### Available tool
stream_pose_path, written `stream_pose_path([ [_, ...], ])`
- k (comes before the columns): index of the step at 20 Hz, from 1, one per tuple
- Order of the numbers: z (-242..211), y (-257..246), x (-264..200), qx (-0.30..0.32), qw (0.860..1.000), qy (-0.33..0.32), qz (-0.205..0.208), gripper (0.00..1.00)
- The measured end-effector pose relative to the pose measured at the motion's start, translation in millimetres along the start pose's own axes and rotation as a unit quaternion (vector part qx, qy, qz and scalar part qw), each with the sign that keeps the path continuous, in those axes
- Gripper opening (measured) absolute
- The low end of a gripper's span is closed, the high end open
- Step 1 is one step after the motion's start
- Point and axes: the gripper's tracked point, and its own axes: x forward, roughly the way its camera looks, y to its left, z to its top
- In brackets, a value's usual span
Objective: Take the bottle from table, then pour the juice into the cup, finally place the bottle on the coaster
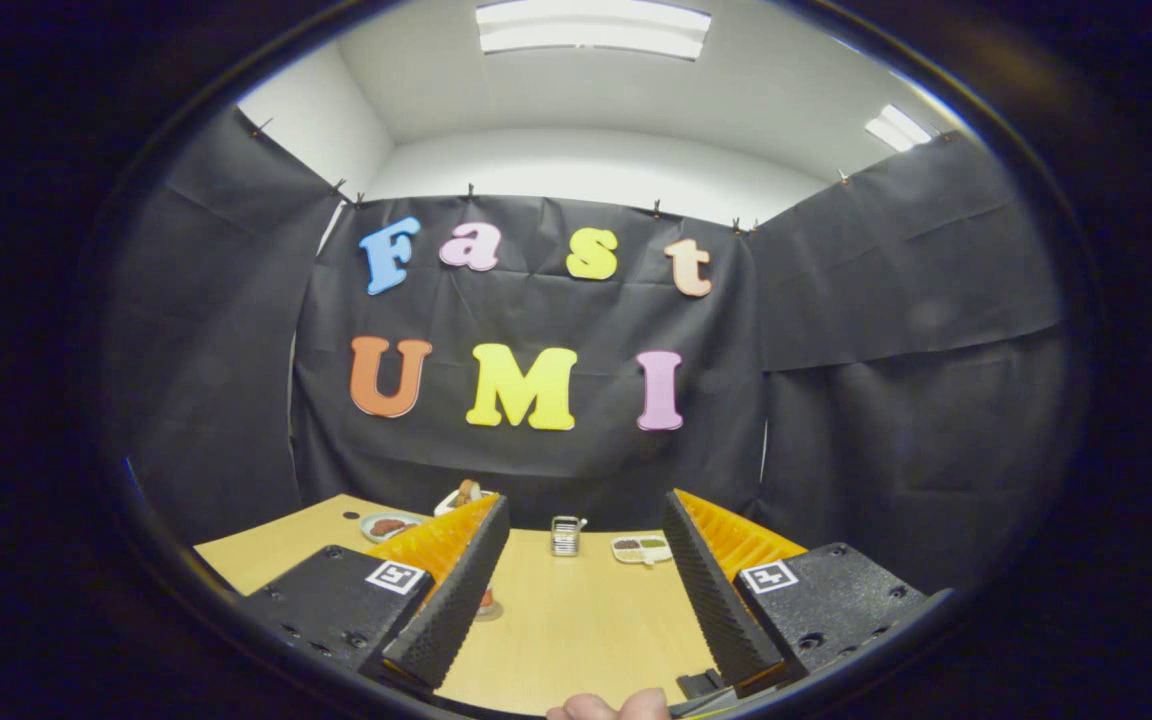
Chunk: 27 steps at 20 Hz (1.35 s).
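- The gripper [584, 505] is held just above a light wooden table [576, 630] and looks along it toward the booth's black cloth wall [536, 470].
- Its two fingers [456, 590] are spread wide apart, with ridged inner faces turned toward each other. They grip nothing, and bare tabletop lies in the gap between them.
- A person's fingertip [608, 707] shows at the near end of the gap, at the tool's base.
- A small reddish thing on a pale round base [485, 603] peeks out from behind the left finger's inner face, low on the table. Most of it is hidden, so I cannot tell whether it is the bottle, the cup or the coaster.
- A small ribbed container with dark and pale upright stripes [565, 536] stands beyond the fingertips, near the table's far edge and roughly midway between the fingers. A short stub juts from its upper right side. It is too small to show what it holds.
- Just right of it lies a shallow white divided dish [641, 548], with dark bits in one part and green bits in the other.
- Beyond the left finger sits a round pale-green plate with red-brown food [388, 526].
- Behind that, close to the wall, is a white dish holding a brownish lump [463, 494], partly cut off by the left fingertip.
- No thing on the table touches either finger, as far as can be seen.
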Motion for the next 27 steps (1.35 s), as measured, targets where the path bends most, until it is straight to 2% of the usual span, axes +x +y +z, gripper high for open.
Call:
stream_pose_path([
  [4, -8, 7, -15, -0.01, 1.0, 0.008, 0.005, 0.99],
  [12, -16, 35, -9, -0.026, 0.999, 0.012, 0.024, 0.99],
  [27, -28, 42, 2, -0.004, 0.999, 0.027, 0.035, 0.99],
])
